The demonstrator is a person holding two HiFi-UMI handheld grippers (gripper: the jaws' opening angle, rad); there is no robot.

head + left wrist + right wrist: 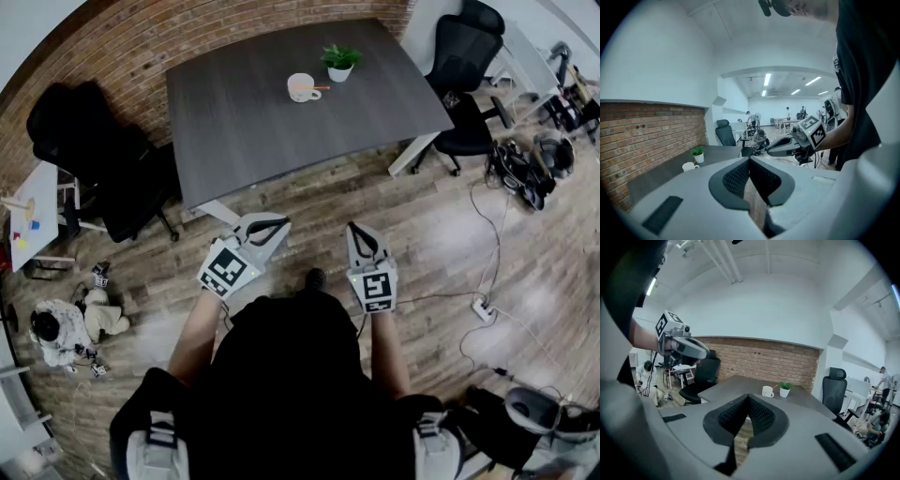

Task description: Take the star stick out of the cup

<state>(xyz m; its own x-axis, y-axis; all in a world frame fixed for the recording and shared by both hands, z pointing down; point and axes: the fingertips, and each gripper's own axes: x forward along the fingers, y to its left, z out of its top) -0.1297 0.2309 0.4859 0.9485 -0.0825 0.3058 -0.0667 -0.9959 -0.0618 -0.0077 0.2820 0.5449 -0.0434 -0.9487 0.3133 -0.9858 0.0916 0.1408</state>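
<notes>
Dark grey table (244,122), rectangular, on a wood-plank floor (441,234) beside a brick wall (141,37). White cup (301,88), upright on the table's far half, with its handle toward the table's near edge. Star stick (318,88), orange, standing in the cup and leaning out over its rim toward the table's right side; the star end is too small to make out. Small potted plant (339,62) in a white pot, just beside the cup and nearer the table's far edge. Left gripper (274,228), held off the table's near edge, well apart from the cup, with jaws closed tip to tip and nothing between them. Right gripper (359,232), also off the table's near edge, likewise pinched together and empty. Black office chair (466,56) at the table's right side; another black chair (103,159) at its left side.
</notes>
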